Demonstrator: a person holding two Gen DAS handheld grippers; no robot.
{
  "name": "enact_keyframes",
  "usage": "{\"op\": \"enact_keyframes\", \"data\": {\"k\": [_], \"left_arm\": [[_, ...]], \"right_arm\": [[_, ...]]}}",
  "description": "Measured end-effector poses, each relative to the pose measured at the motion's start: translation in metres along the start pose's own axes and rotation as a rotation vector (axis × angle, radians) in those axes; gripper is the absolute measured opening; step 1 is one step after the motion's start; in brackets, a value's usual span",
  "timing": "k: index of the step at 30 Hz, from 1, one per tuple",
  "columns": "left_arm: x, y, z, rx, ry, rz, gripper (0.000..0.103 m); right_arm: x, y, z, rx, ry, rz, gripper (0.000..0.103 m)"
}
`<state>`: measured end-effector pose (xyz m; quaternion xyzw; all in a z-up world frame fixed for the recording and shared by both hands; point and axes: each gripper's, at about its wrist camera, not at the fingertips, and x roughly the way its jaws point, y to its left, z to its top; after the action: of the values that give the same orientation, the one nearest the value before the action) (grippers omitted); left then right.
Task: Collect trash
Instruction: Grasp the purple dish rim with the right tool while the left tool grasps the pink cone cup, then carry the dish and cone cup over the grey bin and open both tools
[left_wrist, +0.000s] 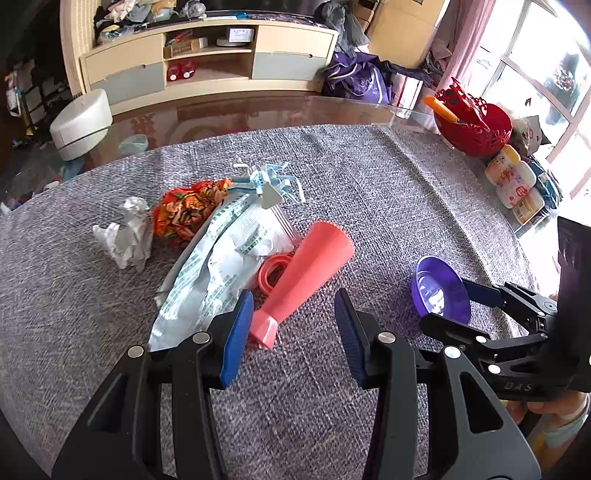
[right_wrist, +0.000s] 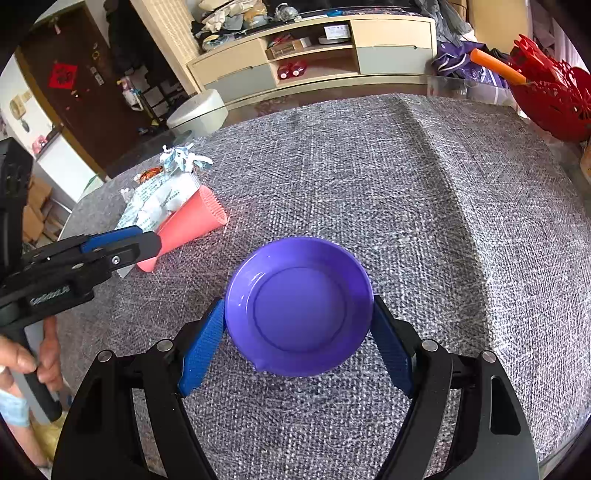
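Note:
A pile of trash lies on the grey cloth: a crumpled white paper (left_wrist: 127, 232), an orange wrapper (left_wrist: 188, 210), a white-green plastic bag (left_wrist: 218, 273), blue-white torn strips (left_wrist: 267, 182), a pink cone (left_wrist: 304, 269) and a pink ring (left_wrist: 275, 273). My left gripper (left_wrist: 293, 321) is open, its jaws on either side of the cone's narrow end. The cone also shows in the right wrist view (right_wrist: 188, 225). My right gripper (right_wrist: 299, 321) is shut on a purple bowl (right_wrist: 299, 304), one pad on each side of its rim; the bowl also shows in the left wrist view (left_wrist: 439, 290).
A red basket (left_wrist: 472, 123) with an orange handle and several small bottles (left_wrist: 513, 184) stand at the table's far right edge. A glass table rim runs behind the cloth. A cabinet (left_wrist: 210, 59) and a white stool (left_wrist: 81, 123) stand beyond.

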<state>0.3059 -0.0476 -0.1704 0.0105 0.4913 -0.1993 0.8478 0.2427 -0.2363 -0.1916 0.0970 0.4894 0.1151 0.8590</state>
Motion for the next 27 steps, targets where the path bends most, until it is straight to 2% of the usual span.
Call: {"op": "enact_keyframes", "data": {"k": [4,6,9,11,17,27], "left_arm": [[0.013,-0.001,-0.003,0.002,0.053,-0.047,0.042],[0.022,-0.003,-0.006,0.008,0.075,-0.038,0.040],[0.021,-0.009,-0.011,0.032,0.055,-0.006,0.037],[0.020,-0.011,-0.013,0.039,0.055,0.009,0.026],[0.010,-0.018,-0.026,0.039,0.068,0.013,0.025],[-0.065,-0.037,-0.077,-0.005,-0.018,0.020,0.024]], "right_arm": [[0.000,-0.002,0.001,0.003,0.001,0.004,0.078],[0.000,-0.003,0.000,0.007,0.000,0.010,0.078],[-0.002,-0.004,-0.002,0.006,-0.002,0.012,0.078],[-0.003,-0.004,-0.003,0.005,-0.004,0.009,0.078],[-0.018,-0.001,-0.012,0.002,-0.023,0.014,0.077],[-0.078,0.020,-0.034,-0.045,-0.093,0.005,0.077]]}}
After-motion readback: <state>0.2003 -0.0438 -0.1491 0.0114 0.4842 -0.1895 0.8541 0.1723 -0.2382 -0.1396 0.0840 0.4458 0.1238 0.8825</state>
